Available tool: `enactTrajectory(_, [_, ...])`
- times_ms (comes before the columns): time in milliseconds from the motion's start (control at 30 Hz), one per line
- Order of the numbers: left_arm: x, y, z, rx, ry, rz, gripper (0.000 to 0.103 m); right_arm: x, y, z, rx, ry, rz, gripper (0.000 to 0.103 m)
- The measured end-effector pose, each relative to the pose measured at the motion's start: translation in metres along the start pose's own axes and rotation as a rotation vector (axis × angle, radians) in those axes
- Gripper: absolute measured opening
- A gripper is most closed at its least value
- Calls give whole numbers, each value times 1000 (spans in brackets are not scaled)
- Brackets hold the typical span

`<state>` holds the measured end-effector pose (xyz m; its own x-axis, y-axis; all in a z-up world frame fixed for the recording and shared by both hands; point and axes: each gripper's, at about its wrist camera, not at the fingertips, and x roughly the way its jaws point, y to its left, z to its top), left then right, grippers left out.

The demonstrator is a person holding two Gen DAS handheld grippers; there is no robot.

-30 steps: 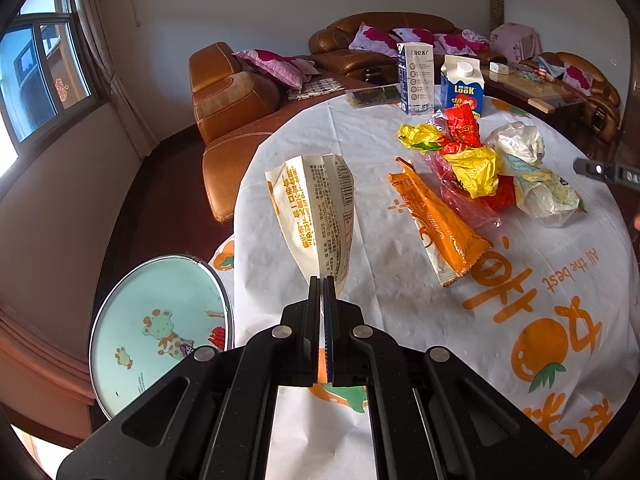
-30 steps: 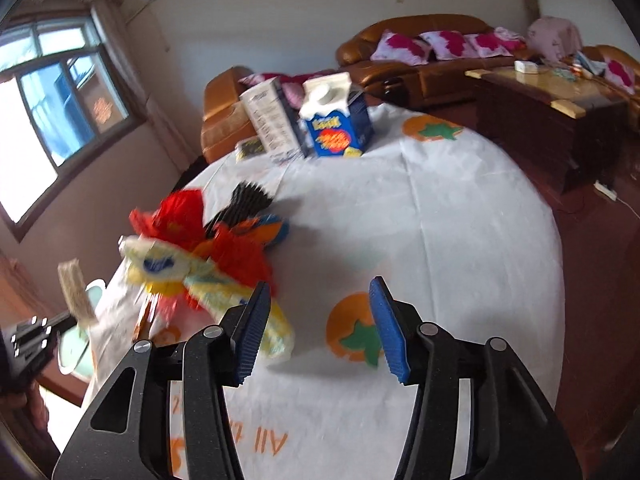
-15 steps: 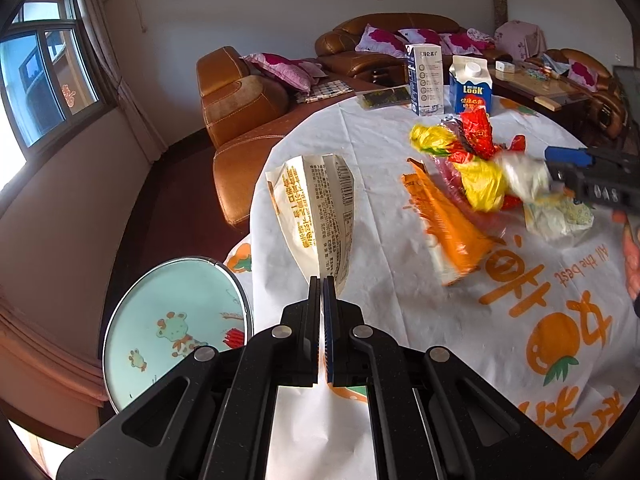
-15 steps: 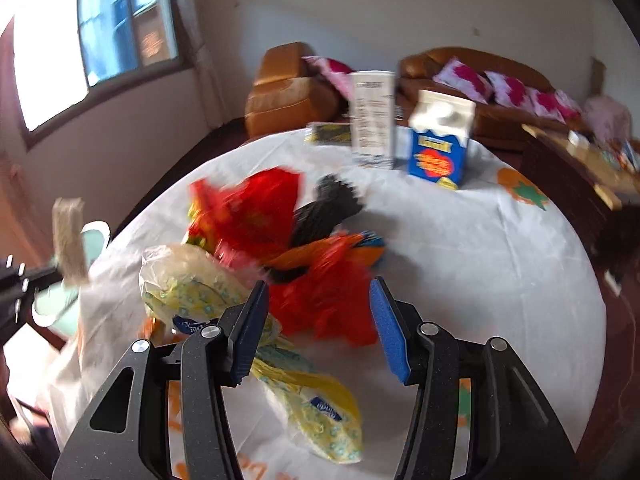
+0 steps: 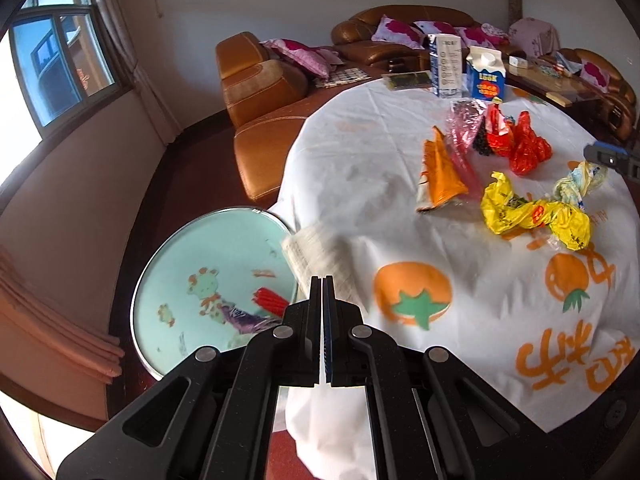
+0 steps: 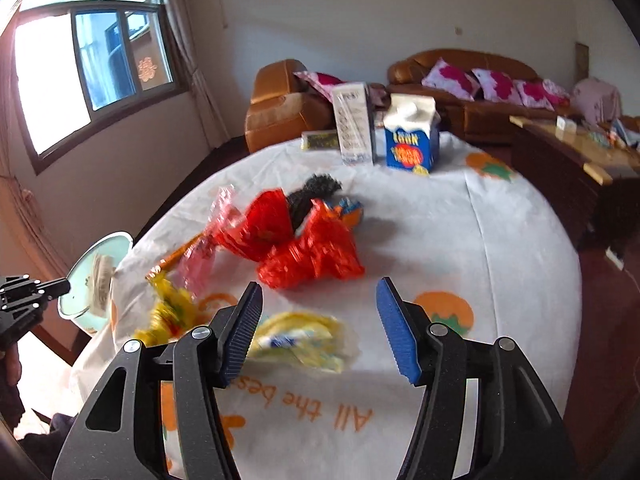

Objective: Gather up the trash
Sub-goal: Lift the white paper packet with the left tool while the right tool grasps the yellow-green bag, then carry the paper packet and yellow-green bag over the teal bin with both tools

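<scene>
My left gripper [image 5: 323,292] is shut on a beige printed wrapper [image 5: 320,258], held at the table's left edge next to a mint green bin [image 5: 208,280] that holds a few wrappers. It also shows at the far left of the right wrist view [image 6: 52,288]. My right gripper [image 6: 320,324] is open and empty above a pale yellow wrapper [image 6: 304,340]. Red bags [image 6: 308,256], a pink bag [image 5: 464,128], an orange wrapper [image 5: 440,172] and a yellow bag [image 5: 536,216] lie on the white tablecloth [image 5: 380,152].
Two cartons [image 5: 486,74] [image 5: 446,66] stand at the table's far edge beside a flat dark packet [image 5: 406,79]. Brown leather sofas [image 5: 264,92] stand beyond the table and a wooden coffee table [image 6: 576,152] to the right.
My left gripper has swung left and down with the beige wrapper to the bin's edge. My right gripper has drawn back from the trash pile and stays open.
</scene>
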<state>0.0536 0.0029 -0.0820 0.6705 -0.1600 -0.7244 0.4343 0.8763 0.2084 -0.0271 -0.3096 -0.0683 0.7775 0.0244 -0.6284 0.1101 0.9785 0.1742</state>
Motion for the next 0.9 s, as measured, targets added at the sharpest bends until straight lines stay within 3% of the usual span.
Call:
enactTrajectory(233, [9, -4, -3, -1, 11, -25, 1, 18, -11, -11, 55, 71, 60, 57])
enactTrajectory(300, [12, -7, -5, 1, 20, -31, 1, 19, -12, -13, 60, 87, 83, 47])
enactTrajectory(433, [17, -5, -8, -8, 30, -25, 1, 22, -11, -18, 65, 110, 111, 43])
enactTrajectory(667, [23, -5, -9, -29, 33, -41, 5, 24, -9, -24, 44, 128, 109, 22])
enactTrajectory(700, [24, -5, -9, -37, 38, -45, 7, 23, -9, -24, 41, 126, 107, 20])
enactTrajectory(833, [32, 0, -11, -85, 52, -51, 35, 21, -8, -23, 32, 120, 107, 17])
enactTrajectory(900, [33, 0, -11, -97, 45, -52, 42, 18, -6, -23, 24, 112, 105, 17])
